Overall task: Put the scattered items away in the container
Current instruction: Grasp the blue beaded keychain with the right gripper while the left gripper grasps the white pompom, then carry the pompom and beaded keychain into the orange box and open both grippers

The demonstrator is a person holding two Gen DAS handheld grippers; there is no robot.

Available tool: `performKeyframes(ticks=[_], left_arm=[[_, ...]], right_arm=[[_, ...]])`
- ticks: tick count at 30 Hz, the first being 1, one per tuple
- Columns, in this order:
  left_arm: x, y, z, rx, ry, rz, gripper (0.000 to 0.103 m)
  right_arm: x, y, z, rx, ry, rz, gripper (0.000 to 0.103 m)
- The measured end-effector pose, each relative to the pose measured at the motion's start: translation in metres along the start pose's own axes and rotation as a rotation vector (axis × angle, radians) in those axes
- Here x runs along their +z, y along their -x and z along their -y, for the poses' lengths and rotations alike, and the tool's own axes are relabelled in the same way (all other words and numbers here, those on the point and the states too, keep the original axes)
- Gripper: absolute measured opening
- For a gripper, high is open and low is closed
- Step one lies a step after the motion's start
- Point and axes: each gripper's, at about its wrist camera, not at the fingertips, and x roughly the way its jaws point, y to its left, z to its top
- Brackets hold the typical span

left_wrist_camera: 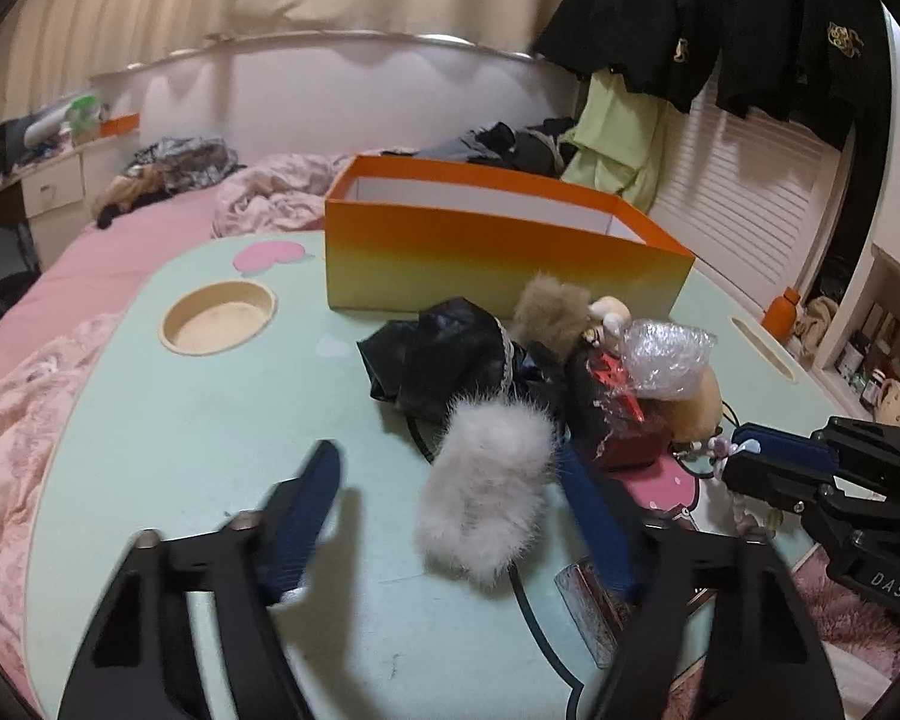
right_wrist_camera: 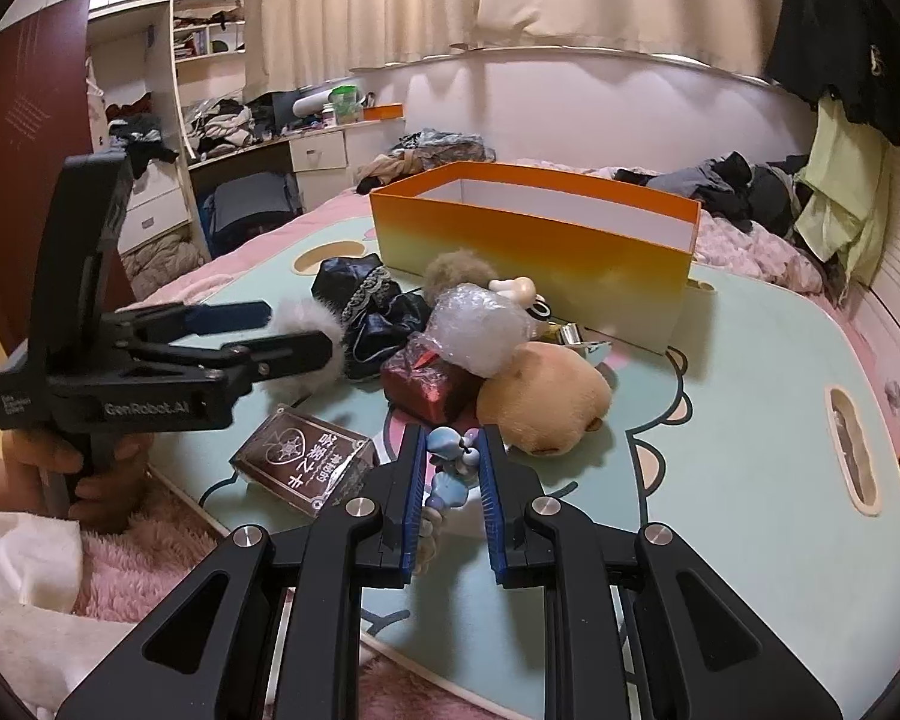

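Left wrist view: pale green bench (left_wrist_camera: 210, 420) laid on a bed with pink bedding (left_wrist_camera: 90, 276); cream curtains and dark hanging clothes behind. Orange box (left_wrist_camera: 498, 246), open-topped, white inside, stands at the bench's far side. Just in front of the box, a heap: black shiny cloth (left_wrist_camera: 432, 354), brown fur ball (left_wrist_camera: 555, 306), crumpled clear wrap (left_wrist_camera: 666, 354), red wrapped block (left_wrist_camera: 618, 420). Grey-white fur pompom (left_wrist_camera: 486, 492) on the near side of the heap, away from the box, lies between the spread fingers of the left tool (left_wrist_camera: 450, 474); jaws wide, not closed on it, contact unclear. Round recess (left_wrist_camera: 219, 318) in the bench left of the box.

Right wrist view adds: tan plush (right_wrist_camera: 540, 396) in front of the box's right end, and a dark printed card case (right_wrist_camera: 306, 462) flat on the bench on the heap's near side. Right tool (right_wrist_camera: 453, 456) has its jaws narrowed around a string of pale blue and white shell beads (right_wrist_camera: 450, 450); pads close beside the beads, firm grip not certain. Shelving and a cluttered desk stand beyond the bed, left of the box.
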Motion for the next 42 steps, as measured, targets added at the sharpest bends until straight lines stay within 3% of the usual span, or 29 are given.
performKeyframes(ticks=[3,4,14,23,27,29,33,36,42], left_arm=[[-0.002,-0.002,-0.001,-0.027,0.001,-0.018,0.026],[-0.003,-0.002,-0.001,-0.031,-0.002,-0.02,0.024],[0.003,0.026,0.002,-0.06,-0.02,0.032,0.022],[0.053,0.048,0.001,-0.06,-0.023,0.15,0.022],[0.08,0.045,0.005,-0.012,-0.053,0.184,0.022],[0.096,0.038,0.005,-0.001,-0.061,0.189,0.022],[0.127,0.011,0.004,-0.013,-0.075,0.155,0.022],[0.144,-0.019,0.001,0.025,-0.079,0.103,0.022],[0.148,-0.068,-0.01,0.026,-0.048,-0.012,0.022]], right_arm=[[0.0,-0.001,0.002,-0.001,-0.009,-0.002,0.019],[0.001,-0.001,0.002,-0.001,-0.012,-0.002,0.019],[0.001,0.004,0.007,-0.014,-0.036,0.012,0.019],[0.022,0.011,0.017,0.027,-0.053,0.044,0.019],[0.048,0.018,0.023,0.077,-0.072,0.094,0.019],[0.069,0.019,0.026,0.061,-0.057,0.121,0.019],[0.107,-0.001,0.036,-0.006,-0.065,0.059,0.019],[0.129,-0.026,0.049,-0.048,-0.077,0.019,0.019],[0.138,-0.074,0.08,-0.076,-0.166,-0.07,0.019]])
